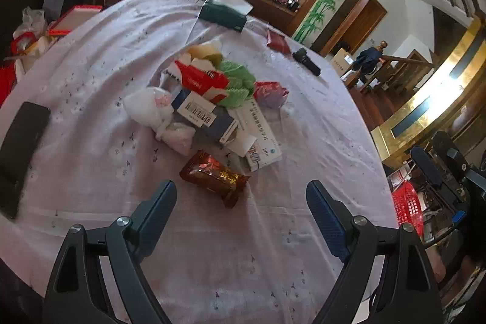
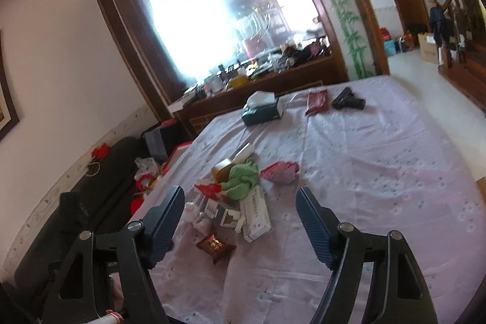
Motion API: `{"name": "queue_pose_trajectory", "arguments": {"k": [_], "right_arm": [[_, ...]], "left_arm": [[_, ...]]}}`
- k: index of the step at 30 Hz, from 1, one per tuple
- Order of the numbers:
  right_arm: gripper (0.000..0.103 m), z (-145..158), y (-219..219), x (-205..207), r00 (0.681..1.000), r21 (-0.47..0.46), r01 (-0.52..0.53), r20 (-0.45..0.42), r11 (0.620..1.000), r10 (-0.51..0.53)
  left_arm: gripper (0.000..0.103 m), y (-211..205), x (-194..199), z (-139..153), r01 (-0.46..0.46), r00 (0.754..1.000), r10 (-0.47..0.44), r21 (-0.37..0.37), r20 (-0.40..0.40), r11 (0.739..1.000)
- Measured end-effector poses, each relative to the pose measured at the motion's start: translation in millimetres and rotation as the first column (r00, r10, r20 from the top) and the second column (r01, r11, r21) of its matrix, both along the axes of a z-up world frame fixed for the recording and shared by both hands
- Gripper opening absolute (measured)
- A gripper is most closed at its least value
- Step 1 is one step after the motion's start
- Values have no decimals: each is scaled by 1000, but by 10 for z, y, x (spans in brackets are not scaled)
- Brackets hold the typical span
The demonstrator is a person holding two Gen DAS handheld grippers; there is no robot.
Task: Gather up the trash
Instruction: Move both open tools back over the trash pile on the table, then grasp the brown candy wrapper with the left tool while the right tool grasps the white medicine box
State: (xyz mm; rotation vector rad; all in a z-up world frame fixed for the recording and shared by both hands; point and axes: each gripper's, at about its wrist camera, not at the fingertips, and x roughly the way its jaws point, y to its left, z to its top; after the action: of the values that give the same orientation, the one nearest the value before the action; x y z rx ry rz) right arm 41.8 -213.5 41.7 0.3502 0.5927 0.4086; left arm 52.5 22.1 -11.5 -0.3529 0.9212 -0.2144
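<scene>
**Inspector:** Left tool (image 1: 241,196) stands spread wide, nothing between its fingers, tilted down over the near edge of the trash. The brown snack wrapper (image 1: 215,176) lies flat on the cloth just beyond the fingertips, the nearest piece and apart from the main heap.

**Assistant:** And the heap itself?

**Inspector:** Just beyond the wrapper: a long white carton (image 1: 261,135), a barcoded box (image 1: 203,114), a knotted white bag (image 1: 152,105) to the left, a green cloth (image 1: 240,84) and a red-and-white pack (image 1: 200,79) at the far side. All loose, overlapping.

**Assistant:** Right tool?

**Inspector:** Right tool (image 2: 240,207) is likewise spread and empty, and appears higher and further back than the left, the same heap framed between its fingers.

**Assistant:** Recommendation?

**Inspector:** Take the wrapper first, in my judgement. Straddle its narrow width, come down until the pads reach the cloth, then close; foil is thin and may slide. Avoid pinching the bench (image 1: 91,81) cloth. The phone (image 1: 21,148) at the left and the tissue box (image 1: 224,12) at the far side are not trash; leave them.
</scene>
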Motion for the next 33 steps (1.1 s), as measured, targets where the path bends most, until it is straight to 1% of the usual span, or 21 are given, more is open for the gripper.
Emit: {"name": "queue_pose_trajectory", "arguments": {"k": [3,8,10,12,13,14,16,19,21,23,26,29,33], "right_arm": [[75,-123,39,129,999,12,-22,-36,1000,22],[73,-285,107,303,996,15,-40,-76,999,41],[69,-361,122,393,993,30,-53,-100,998,55],[68,-440,138,483,990,45,-63,-123,997,68],[66,-500,152,548,987,55,-68,-142,996,75],[65,-558,169,611,983,63,-75,-162,995,84],[62,-658,207,720,975,75,-84,-199,994,98],[58,-836,296,920,957,92,-106,-260,990,126],[57,-921,353,1027,947,83,-113,-292,990,132],[56,-993,419,1125,939,71,-125,-313,990,141],[54,-1096,520,1280,925,48,-131,-352,990,140],[52,-1209,606,1407,913,22,-134,-386,991,132],[52,-1296,688,1492,903,3,-137,-412,991,126]], "left_arm": [[86,-5,96,-109,-14,999,14,7,-37,1000],[86,-31,285,-296,-30,993,32,13,-111,999],[86,-58,377,-378,-31,989,32,12,-142,999],[84,-100,459,-459,-19,985,20,4,-169,1000],[79,-119,491,-490,-14,984,15,7,-177,1000],[72,-139,527,-527,-14,981,16,13,-191,1000],[64,-158,593,-594,-12,977,13,6,-215,1000],[56,-149,674,-693,-21,970,25,18,-242,1000],[49,-107,694,-733,-29,968,33,21,-250,999],[35,-48,689,-737,-36,969,40,21,-244,999],[32,88,679,-755,-39,970,34,-17,-242,999],[32,187,635,-746,-37,972,33,-12,-232,999],[31,308,526,-746,-13,974,8,-23,-225,1000]]}}
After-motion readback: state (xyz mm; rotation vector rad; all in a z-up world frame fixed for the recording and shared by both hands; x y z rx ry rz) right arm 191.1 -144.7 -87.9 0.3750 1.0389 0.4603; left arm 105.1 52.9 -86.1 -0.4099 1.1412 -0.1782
